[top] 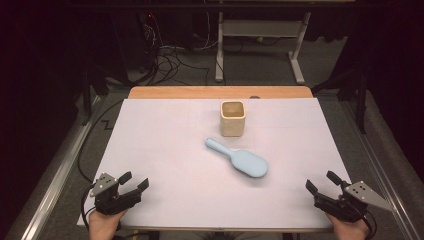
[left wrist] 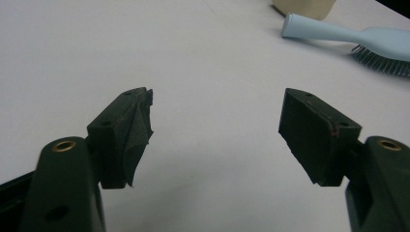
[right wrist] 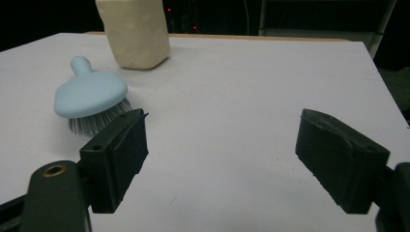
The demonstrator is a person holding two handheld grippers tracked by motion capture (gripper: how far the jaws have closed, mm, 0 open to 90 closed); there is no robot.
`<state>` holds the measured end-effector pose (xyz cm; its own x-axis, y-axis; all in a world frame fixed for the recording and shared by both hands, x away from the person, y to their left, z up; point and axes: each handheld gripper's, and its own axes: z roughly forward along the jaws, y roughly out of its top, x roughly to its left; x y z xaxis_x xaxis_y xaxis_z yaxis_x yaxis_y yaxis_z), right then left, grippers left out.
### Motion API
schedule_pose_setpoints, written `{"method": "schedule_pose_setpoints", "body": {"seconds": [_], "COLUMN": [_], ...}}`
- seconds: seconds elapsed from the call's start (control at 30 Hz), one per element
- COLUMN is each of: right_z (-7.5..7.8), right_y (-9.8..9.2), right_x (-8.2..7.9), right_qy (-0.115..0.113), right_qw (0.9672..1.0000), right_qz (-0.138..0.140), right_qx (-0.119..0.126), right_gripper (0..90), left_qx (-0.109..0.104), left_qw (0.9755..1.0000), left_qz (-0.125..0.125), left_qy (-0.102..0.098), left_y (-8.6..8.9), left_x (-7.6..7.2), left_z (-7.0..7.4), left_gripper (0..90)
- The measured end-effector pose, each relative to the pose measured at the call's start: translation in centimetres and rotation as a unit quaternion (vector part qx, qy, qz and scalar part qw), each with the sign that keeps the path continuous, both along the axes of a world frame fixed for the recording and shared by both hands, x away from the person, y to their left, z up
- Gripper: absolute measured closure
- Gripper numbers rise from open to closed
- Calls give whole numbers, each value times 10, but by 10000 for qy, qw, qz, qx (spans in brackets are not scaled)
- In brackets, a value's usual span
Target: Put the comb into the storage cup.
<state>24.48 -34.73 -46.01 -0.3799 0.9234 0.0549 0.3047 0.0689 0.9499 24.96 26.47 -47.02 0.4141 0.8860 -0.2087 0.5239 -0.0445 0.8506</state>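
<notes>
A light blue hairbrush (top: 239,158) lies bristles-down near the middle of the white table, handle pointing toward the far left. Its handle and bristles appear in the left gripper view (left wrist: 358,41), and its rounded back in the right gripper view (right wrist: 89,96). Behind it stands a cream square cup (top: 233,118), upright and open-topped. My left gripper (top: 134,181) rests at the front left corner, jaws open with nothing between them. At the front right corner my right gripper (top: 323,182) is open too, empty, well short of the brush.
The white table top (top: 175,150) has a wooden strip along its far edge. Cables and a metal table frame (top: 260,45) lie on the dark floor beyond. A rail runs along each side of the table.
</notes>
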Motion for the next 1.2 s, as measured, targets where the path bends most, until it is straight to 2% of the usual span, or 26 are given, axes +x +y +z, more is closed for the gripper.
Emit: {"method": "schedule_pose_setpoints", "body": {"seconds": [0.43, 0.53, 0.83, 1.1, 1.2], "right_z": [0, 1, 3, 6, 7], "right_y": [0, 0, 2, 3, 1], "right_x": [-1, -1, -3, 3, 2], "right_qy": [-15, 16, -71, 71, 20], "right_qw": [10000, 10000, 10000, 9999, 9998], "right_qz": [-44, -29, 12, -61, -85], "right_qx": [29, 23, 67, 107, 155], "right_gripper": [211, 220, 238, 277, 278], "left_qx": [14, -16, 44, 70, 143], "left_qw": [10000, 10000, 9999, 10000, 9998], "left_qz": [3, 38, 23, -34, -57], "left_qy": [-10, -68, -97, -58, -98], "left_y": [0, 2, 1, -1, -2], "left_x": [0, -1, -3, -1, -2], "left_z": [0, 2, 2, 1, 2], "left_gripper": [283, 286, 288, 288, 288]}}
